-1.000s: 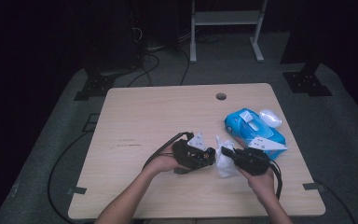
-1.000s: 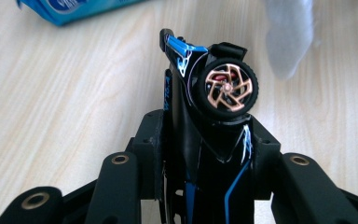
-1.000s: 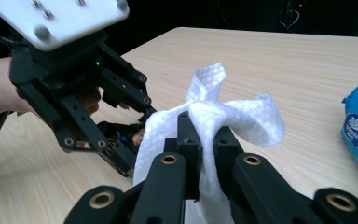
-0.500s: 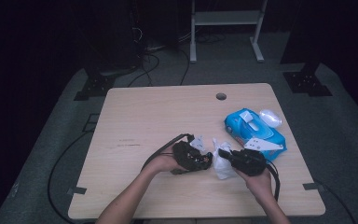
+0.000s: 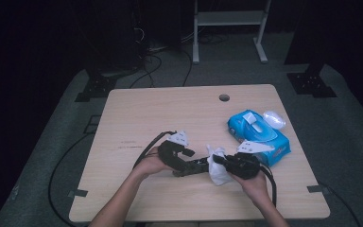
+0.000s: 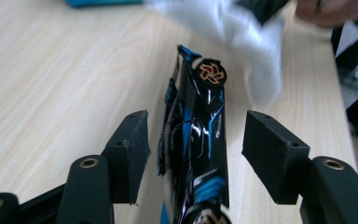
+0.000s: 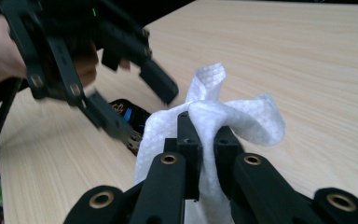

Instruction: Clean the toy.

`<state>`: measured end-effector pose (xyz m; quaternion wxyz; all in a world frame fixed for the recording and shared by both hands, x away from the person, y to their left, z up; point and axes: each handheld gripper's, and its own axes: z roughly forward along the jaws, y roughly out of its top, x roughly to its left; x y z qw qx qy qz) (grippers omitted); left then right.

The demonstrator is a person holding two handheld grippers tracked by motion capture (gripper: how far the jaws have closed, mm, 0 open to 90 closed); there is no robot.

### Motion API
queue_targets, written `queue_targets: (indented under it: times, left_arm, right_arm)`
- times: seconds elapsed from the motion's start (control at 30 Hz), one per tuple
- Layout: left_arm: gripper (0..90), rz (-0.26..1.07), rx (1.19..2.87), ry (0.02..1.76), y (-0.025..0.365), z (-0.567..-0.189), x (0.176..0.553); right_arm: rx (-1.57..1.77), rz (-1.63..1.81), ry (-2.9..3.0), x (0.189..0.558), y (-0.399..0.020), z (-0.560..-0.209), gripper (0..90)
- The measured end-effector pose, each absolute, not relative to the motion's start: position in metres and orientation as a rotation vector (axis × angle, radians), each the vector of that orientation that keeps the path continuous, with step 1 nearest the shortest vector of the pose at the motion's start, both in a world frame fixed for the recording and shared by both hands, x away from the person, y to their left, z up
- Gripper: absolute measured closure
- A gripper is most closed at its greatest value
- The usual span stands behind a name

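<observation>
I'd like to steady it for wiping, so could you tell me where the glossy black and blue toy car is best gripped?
Grip the black and blue toy car across its narrow middle, coming from its rear end: the open left gripper already straddles both long sides there.

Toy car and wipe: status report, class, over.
Left hand-held gripper open, jaws just opening around black toy car. Right hand-held gripper shut on white wipe. Nothing in the way.

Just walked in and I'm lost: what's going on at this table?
A person is cleaning a black toy car with a white wipe. The right gripper is shut on the wipe. The left gripper has just been opening its jaws, which stand apart on either side of the car. A blue wipes pack lies on the table.
</observation>
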<state>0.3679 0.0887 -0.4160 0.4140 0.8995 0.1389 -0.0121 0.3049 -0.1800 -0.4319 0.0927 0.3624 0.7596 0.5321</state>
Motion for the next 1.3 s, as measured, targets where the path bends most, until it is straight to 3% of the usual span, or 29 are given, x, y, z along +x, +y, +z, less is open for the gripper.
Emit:
queue_targets:
  times: [0.4, 0.9, 1.3]
  left_arm:
    - [35.3, -0.073, 2.208, 0.480, 0.111, -0.426, 0.377]
    - [32.7, -0.068, 2.197, 0.465, 0.111, -0.429, 0.365]
    - [23.8, -0.026, 2.246, 0.428, 0.104, -0.434, 0.349]
  right_arm:
    - [1.059, 1.525, 2.327, 0.314, -0.163, -0.440, 85.0]
    - [1.017, 1.498, 2.376, 0.305, -0.165, -0.439, 85.1]
    - [0.966, 1.464, 2.433, 0.290, -0.166, -0.439, 85.1]
